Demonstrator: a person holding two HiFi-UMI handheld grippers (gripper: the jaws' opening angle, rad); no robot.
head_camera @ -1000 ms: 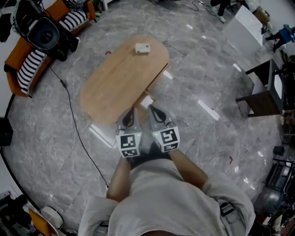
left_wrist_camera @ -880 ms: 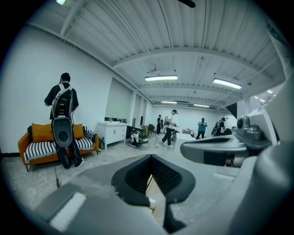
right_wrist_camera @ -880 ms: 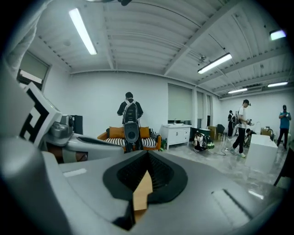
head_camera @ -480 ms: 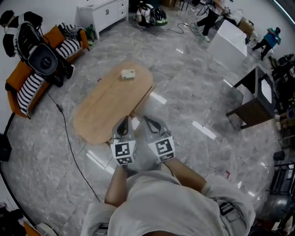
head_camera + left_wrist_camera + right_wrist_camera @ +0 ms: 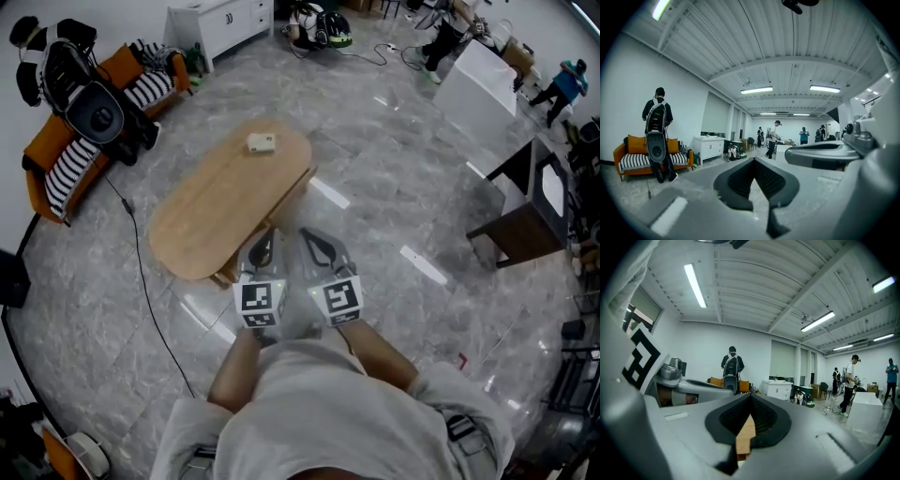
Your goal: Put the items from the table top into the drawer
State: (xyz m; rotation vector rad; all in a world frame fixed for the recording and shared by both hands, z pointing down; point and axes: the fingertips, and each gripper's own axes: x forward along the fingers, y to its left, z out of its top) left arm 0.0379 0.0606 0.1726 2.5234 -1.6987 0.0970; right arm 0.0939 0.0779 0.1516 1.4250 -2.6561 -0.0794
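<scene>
A small cream box (image 5: pixel 262 142) lies near the far end of the oval wooden table (image 5: pixel 216 211). No drawer shows in any view. My left gripper (image 5: pixel 264 236) and right gripper (image 5: pixel 307 234) are held side by side over the table's near end, both pointing roughly level across the room. In the left gripper view, the left gripper (image 5: pixel 754 161) has its jaws shut with nothing between them. The right gripper view shows the right gripper (image 5: pixel 750 398) shut and empty too, and a strip of the table (image 5: pixel 746 434) shows below its tips.
An orange striped sofa (image 5: pixel 66 150) with a dark backpack figure (image 5: pixel 92 108) stands at the far left. A black cable (image 5: pixel 141 272) crosses the floor left of the table. A white cabinet (image 5: pixel 217 23), a white counter (image 5: pixel 480 75) and a dark stand (image 5: pixel 525 206) ring the room; people stand far off.
Both grippers have come up together, still shut and side by side. The head view has lifted, so more of the far room shows. The box has not moved.
</scene>
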